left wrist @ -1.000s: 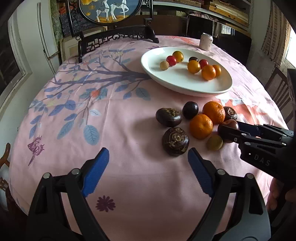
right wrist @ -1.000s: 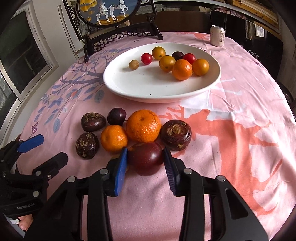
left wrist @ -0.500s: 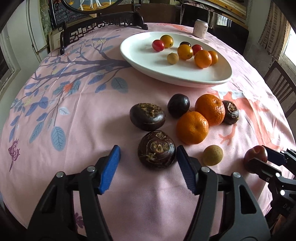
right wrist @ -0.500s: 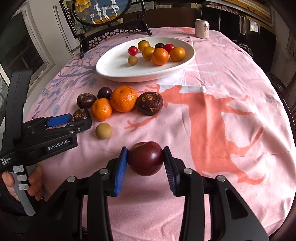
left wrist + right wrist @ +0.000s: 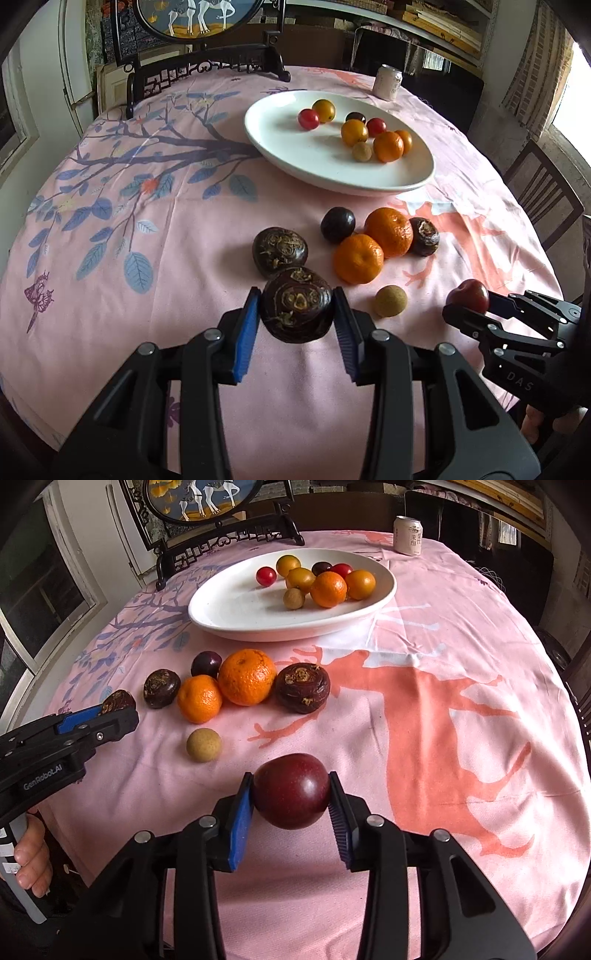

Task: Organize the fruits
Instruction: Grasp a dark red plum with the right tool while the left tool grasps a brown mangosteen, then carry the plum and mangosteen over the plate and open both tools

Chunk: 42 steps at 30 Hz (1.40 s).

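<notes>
My left gripper (image 5: 296,325) is shut on a dark brown water chestnut (image 5: 297,309) near the table's front. My right gripper (image 5: 291,805) is shut on a dark red plum (image 5: 291,791), held above the cloth; it also shows in the left wrist view (image 5: 468,296). Loose on the cloth lie two oranges (image 5: 388,231) (image 5: 357,258), a dark plum (image 5: 337,224), two more water chestnuts (image 5: 279,251) (image 5: 424,236) and a small tan longan (image 5: 390,301). A white oval plate (image 5: 295,147) at the back holds several small fruits.
A drink can (image 5: 388,82) stands behind the plate. A framed screen on a dark stand (image 5: 207,62) sits at the table's far edge. A wooden chair (image 5: 543,199) is at the right. The pink cloth (image 5: 129,206) covers the round table.
My left gripper moved forward and closed on the water chestnut. My right gripper stays back from the fruit pile with the plum, held a little higher.
</notes>
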Each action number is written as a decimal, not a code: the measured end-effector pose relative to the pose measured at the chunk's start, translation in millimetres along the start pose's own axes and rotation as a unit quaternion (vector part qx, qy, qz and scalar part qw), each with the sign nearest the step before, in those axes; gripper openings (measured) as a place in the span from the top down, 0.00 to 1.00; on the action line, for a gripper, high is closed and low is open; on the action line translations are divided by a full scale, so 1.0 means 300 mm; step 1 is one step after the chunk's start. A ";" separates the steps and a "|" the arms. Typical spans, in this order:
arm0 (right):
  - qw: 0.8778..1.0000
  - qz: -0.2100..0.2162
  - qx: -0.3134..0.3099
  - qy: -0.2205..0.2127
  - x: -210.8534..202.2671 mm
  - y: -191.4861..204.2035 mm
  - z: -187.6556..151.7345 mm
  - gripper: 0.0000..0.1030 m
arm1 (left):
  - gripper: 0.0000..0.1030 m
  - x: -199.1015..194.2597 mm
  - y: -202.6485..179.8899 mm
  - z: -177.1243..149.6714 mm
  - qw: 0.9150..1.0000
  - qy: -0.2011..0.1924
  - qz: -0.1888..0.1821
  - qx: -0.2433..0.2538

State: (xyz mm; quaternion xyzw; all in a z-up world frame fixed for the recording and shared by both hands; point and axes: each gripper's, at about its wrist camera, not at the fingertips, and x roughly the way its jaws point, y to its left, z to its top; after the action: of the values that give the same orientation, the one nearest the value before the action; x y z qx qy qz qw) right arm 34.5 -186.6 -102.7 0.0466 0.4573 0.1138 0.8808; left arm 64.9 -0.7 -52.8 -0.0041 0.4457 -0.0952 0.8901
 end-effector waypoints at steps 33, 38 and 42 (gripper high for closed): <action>0.998 -0.027 -0.052 -0.035 0.316 -0.067 0.739 0.62 | 0.62 0.436 0.054 0.725 0.997 0.047 0.043 -0.030; 0.998 -0.024 -0.061 -0.021 0.391 -0.082 0.774 0.61 | 0.61 0.503 0.045 0.747 0.997 0.056 0.043 -0.027; 0.996 -0.036 -0.077 -0.020 0.397 -0.069 0.775 0.53 | 0.57 0.516 0.036 0.761 0.997 0.059 0.041 -0.024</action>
State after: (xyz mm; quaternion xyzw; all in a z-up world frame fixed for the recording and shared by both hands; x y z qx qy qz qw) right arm 293.8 -172.7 -66.8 -0.0354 0.4306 0.1158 0.8944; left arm 338.5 -34.7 -39.0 -0.0019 0.4991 -0.0483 0.8652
